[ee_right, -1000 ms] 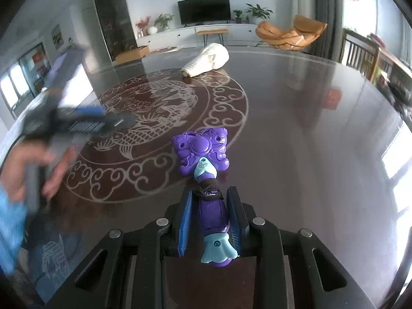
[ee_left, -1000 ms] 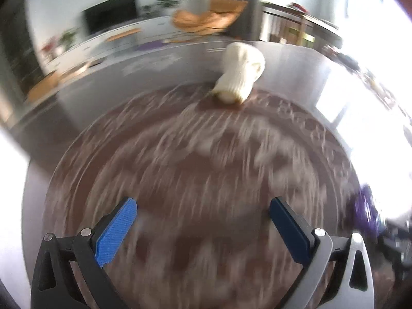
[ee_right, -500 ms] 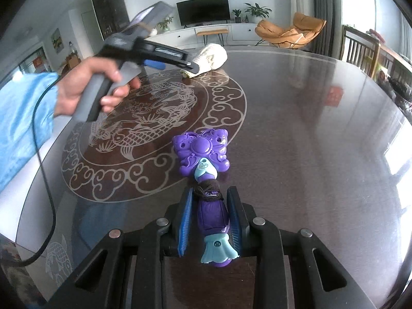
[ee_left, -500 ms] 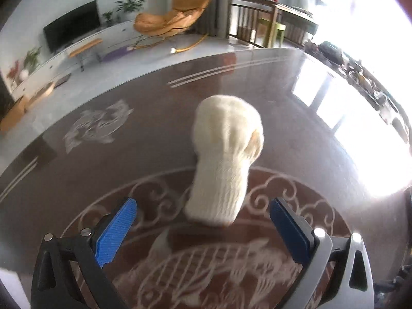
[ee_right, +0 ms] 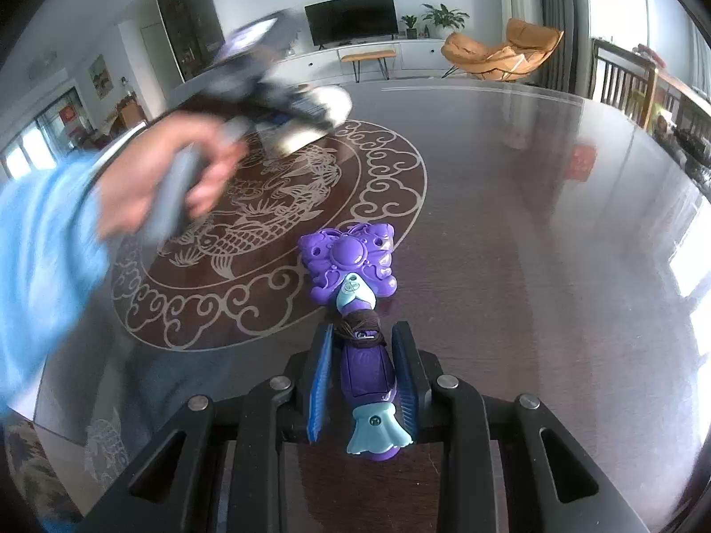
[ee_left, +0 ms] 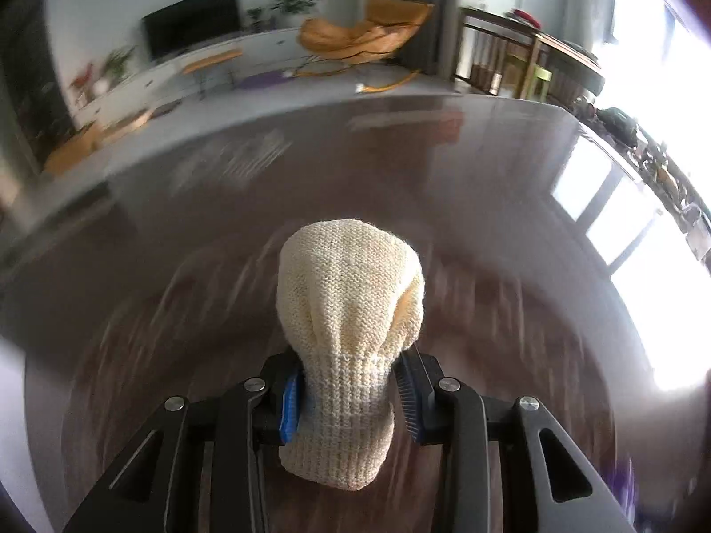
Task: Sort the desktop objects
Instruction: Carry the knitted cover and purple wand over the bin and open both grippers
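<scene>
My left gripper (ee_left: pixel 349 393) is shut on the ribbed cuff of a cream knitted glove (ee_left: pixel 349 293); the glove's rounded end points away from me over the dark table (ee_left: pixel 489 204). In the right wrist view the left gripper (ee_right: pixel 284 102) shows blurred at the back left with the glove (ee_right: pixel 331 104) in it. My right gripper (ee_right: pixel 364 364) is shut on the handle of a purple butterfly-shaped toy wand (ee_right: pixel 349 262), whose head rests on the table (ee_right: pixel 533 231).
The table carries a round pale dragon inlay (ee_right: pixel 266 231). A person's hand and light blue sleeve (ee_right: pixel 49 240) reach in from the left. Beyond the far edge are a TV (ee_right: pixel 351 17), an orange chair (ee_right: pixel 497 51) and a wooden railing (ee_right: pixel 622 84).
My left gripper moved forward to the glove and shut on its cuff; it was open before. The left view is blurred by motion. The right gripper and wand have not moved.
</scene>
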Demonstrator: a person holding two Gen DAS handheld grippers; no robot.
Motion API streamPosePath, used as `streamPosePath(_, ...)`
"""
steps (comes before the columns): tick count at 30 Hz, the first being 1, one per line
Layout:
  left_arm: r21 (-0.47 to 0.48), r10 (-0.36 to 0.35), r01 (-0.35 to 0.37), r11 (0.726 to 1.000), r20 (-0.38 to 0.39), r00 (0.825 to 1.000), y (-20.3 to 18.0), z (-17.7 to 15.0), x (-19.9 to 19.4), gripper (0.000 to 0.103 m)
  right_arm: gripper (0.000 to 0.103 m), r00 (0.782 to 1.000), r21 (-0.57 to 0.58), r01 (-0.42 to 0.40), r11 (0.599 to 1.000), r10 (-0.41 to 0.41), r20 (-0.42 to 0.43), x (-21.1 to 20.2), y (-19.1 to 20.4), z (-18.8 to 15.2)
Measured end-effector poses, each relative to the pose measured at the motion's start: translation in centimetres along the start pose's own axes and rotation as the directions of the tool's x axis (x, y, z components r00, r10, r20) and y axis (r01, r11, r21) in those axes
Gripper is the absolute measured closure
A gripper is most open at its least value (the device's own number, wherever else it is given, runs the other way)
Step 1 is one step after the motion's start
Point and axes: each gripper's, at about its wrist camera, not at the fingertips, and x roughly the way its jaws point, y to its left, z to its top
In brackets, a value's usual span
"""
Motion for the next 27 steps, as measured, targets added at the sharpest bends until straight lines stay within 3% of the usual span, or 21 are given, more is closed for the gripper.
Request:
streamPosePath(2,-0.054,0.008,-0.008,0.998,0.0,1.0,0.9,-4.3,-3.1,0.067,0.059,1.0,-0.008,-0.004,1.0,0.004,-0.023,0.5,0.1,0.8)
streamPosePath(4,-0.082,0.019,-0.019,0.996,0.004,1.0,1.2,-7.4,-5.1,0.067,0.057,0.999,-0.053,0.018,0.998,-0.02,-0.047,1.3,0.8,1.6)
streamPosePath(6,-0.123,0.012,-0.011,0.992,0.003,1.0,1.9,-10.4,-7.4,0.067,0.065,0.995,-0.159,0.056,0.986,-0.068,-0.069,2.2,2.2,2.2)
streamPosePath(7,-0.146,-0.001,0.002,0.989,0.009,1.0,2.3,-11.4,-8.5,0.067,0.081,0.992,-0.203,0.087,0.975,-0.105,-0.077,2.3,2.7,2.3)
streamPosePath(8,-0.169,-0.014,0.018,0.986,0.022,1.0,2.5,-12.3,-9.7,0.067,0.081,0.989,-0.21,0.087,0.974,-0.109,-0.096,2.2,2.8,2.4)
streamPosePath(10,-0.197,-0.037,0.051,0.979,0.073,0.997,3.1,-13.8,-13.6,0.067,0.081,0.99,-0.157,0.042,0.987,-0.062,-0.126,1.5,2.6,2.4)
streamPosePath(14,-0.211,-0.039,0.078,0.974,0.182,0.983,5.8,-15.0,-21.8,0.067,0.081,0.996,-0.086,-0.032,0.996,0.024,-0.089,-1.8,4.6,3.4)
streamPosePath(18,-0.247,0.07,-0.005,0.969,0.254,0.965,11.9,-16.0,-29.1,0.067,0.081,0.987,-0.12,-0.163,0.979,0.163,-0.016,-5.1,11.1,6.4)
streamPosePath(20,-0.291,0.174,-0.101,0.951,0.239,0.955,15.9,-17.0,-31.4,0.067,0.081,0.968,-0.158,-0.248,0.956,0.252,0.005,-6.0,15.6,8.0)
streamPosePath(22,-0.341,0.276,-0.202,0.918,0.185,0.943,19.7,-18.6,-32.3,0.067,0.081,0.936,-0.194,-0.346,0.918,0.352,-0.002,-6.2,20.8,9.5)
streamPosePath(24,-0.389,0.324,-0.259,0.884,0.11,0.94,22.8,-20.5,-32.2,0.067,0.081,0.894,-0.234,-0.443,0.865,0.448,-0.036,-5.9,26.8,10.0)
streamPosePath(27,-0.443,0.348,-0.319,0.838,-0.017,0.937,26.1,-24.0,-31.1,0.067,0.081,0.844,-0.293,-0.533,0.794,0.523,-0.118,-4.6,34.6,9.7)
